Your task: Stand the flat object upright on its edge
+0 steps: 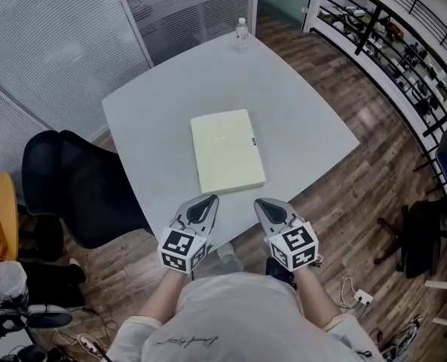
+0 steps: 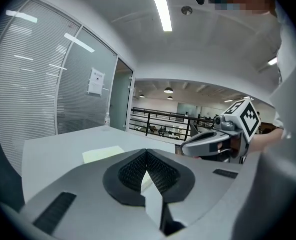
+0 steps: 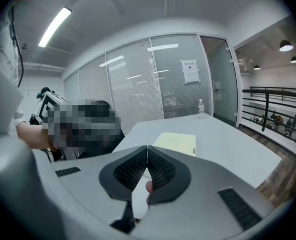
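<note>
Left gripper [image 1: 205,200] and right gripper [image 1: 262,202] are both fully closed and empty, at the grey table's [image 1: 155,119] near edge. A pale yellow notebook [image 1: 227,151] lies flat mid-table. A bottle [image 1: 242,34] stands at the table's far corner, and a black chair [image 1: 72,187] is beside the table.

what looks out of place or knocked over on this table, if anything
Nothing stands out: the pale yellow book lies flat and intact on the grey table, the water bottle stands upright near its far corner, and nothing is spilled.
</note>
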`<state>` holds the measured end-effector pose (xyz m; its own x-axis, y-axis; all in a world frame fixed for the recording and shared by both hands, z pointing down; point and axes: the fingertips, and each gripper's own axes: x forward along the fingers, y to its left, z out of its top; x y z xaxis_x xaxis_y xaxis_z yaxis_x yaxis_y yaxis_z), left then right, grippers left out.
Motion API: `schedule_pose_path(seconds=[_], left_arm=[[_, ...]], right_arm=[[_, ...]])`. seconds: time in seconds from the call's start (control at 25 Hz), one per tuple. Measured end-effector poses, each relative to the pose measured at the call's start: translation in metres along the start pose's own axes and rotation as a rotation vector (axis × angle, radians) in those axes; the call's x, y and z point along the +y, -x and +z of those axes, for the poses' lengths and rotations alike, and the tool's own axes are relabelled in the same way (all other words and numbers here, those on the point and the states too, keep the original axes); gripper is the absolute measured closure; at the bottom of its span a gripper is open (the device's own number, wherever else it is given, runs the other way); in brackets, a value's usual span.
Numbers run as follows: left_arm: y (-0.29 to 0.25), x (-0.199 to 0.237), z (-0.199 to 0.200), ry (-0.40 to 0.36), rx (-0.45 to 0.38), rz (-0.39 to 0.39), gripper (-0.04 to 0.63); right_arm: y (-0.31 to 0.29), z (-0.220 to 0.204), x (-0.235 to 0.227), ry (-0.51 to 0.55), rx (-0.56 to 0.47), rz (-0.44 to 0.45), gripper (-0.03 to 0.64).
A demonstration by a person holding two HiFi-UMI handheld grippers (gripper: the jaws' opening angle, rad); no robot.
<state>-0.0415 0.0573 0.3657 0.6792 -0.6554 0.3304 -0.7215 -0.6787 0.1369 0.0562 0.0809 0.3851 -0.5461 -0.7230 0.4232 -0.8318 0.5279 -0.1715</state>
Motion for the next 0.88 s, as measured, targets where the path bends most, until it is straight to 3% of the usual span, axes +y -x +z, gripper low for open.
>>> schedule_pose_path(seconds=[0.4,0.88], left_arm=[[-0.01,0.042,0.009,0.023,-0.015,-0.011,0.583],[-0.022,0.053,0.012,0.052,-0.014,0.008,0.583]], right_arm=[[-0.036,0.028,-0.013,0.01,-0.002,-0.036,0.592],[-0.044,0.03,-0.027,0.005,0.044,-0.029,0.592]])
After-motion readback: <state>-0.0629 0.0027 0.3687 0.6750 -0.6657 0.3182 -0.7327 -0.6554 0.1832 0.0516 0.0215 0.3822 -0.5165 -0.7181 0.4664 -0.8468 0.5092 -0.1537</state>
